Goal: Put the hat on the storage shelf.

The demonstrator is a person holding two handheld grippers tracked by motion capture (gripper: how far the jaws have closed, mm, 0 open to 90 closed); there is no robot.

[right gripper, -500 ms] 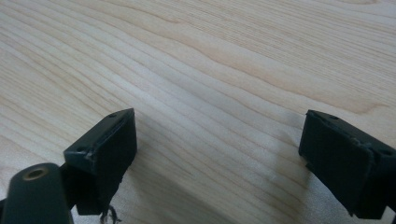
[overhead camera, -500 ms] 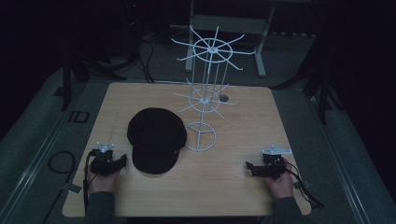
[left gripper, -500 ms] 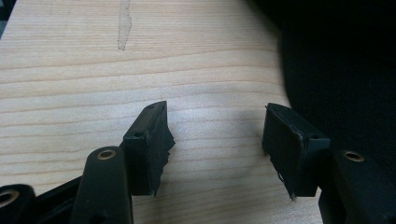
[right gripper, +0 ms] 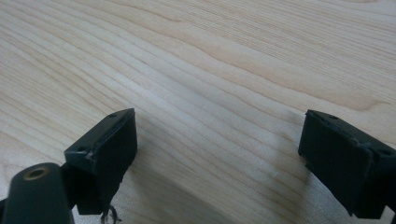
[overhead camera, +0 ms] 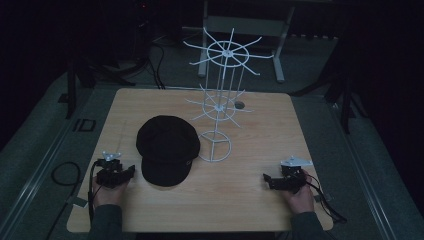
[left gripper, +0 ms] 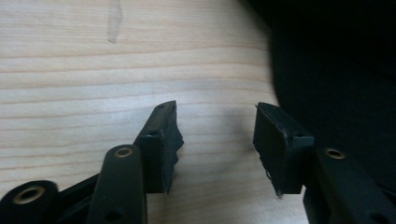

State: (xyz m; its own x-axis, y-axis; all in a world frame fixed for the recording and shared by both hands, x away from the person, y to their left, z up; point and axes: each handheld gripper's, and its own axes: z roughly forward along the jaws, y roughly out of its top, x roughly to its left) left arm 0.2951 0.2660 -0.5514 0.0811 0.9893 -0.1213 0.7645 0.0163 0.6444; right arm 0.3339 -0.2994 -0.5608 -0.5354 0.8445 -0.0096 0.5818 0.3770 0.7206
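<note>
A black cap (overhead camera: 167, 149) lies flat on the wooden table (overhead camera: 250, 200), just left of a white wire display stand (overhead camera: 220, 100) with spoked tiers. My left gripper (overhead camera: 131, 170) rests on the table beside the cap's left edge, jaws open and nothing between them; the cap's dark fabric (left gripper: 336, 70) sits past its right jaw. My right gripper (overhead camera: 266, 179) rests near the front right of the table, open wide over bare wood (right gripper: 215, 93).
The stand's round wire base (overhead camera: 215, 149) sits close to the cap's right side. A small hole (overhead camera: 239, 105) shows in the tabletop behind the stand. Dark floor, cables and a grey frame surround the table.
</note>
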